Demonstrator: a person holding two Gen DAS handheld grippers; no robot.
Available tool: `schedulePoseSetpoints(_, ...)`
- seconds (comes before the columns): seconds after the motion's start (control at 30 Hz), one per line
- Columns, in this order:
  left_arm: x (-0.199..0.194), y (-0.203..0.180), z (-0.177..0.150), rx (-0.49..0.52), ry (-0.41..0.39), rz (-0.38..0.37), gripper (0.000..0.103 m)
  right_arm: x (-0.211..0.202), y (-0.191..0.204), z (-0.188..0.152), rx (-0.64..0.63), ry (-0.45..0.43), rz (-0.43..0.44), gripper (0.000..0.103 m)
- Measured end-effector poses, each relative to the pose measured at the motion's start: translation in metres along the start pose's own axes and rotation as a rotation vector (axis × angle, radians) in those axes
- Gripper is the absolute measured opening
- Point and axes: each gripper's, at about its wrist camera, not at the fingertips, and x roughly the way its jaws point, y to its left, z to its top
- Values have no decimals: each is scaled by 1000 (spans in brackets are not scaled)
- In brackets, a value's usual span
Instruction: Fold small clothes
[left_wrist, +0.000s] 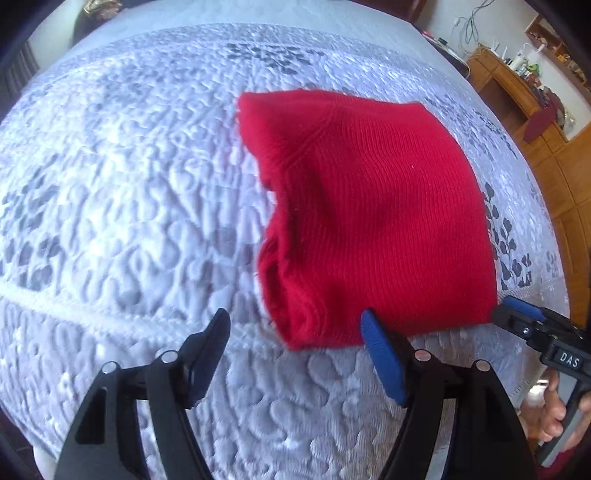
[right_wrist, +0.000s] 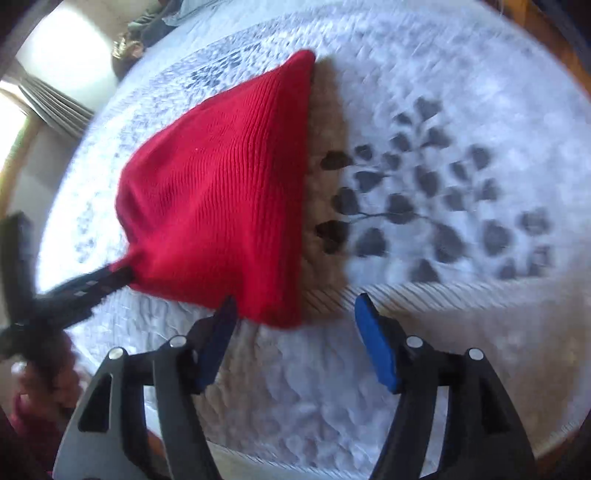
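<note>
On the quilted bed my red sweater lay folded compact, nearly done, with both the left hand-held gripper and the right hand-held gripper apart, holding nothing.

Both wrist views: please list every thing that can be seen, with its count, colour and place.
knitted garment: one, red, folded, lying on the bedspread.
bedspread: one, white quilted with grey leaf prints, covering the bed.
wooden cabinet: one, brown, far right in the left wrist view, small items on top.
curtain: one, pale, far left in the right wrist view.
left gripper: one, black with blue pads, open, at the garment's near left corner.
right gripper: one, black with blue pads, open, at the garment's near right corner.
</note>
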Motion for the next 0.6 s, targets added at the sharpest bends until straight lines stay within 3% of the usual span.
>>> schedulePoseSetpoints(0.13, -23, 3, -13, 6, -37, 73, 76, -22, 14, -21, -5, -56, -96, 83)
schedulePoseSetpoints(0.2, -34, 3, -18, 2, -54, 87, 76, -33, 20, -31, -5, -79, -143, 84)
schedulePoseSetpoints(0.6, -82, 1, -49, 8, -95, 163, 77, -67, 42, -69, 1, -83, -147, 85)
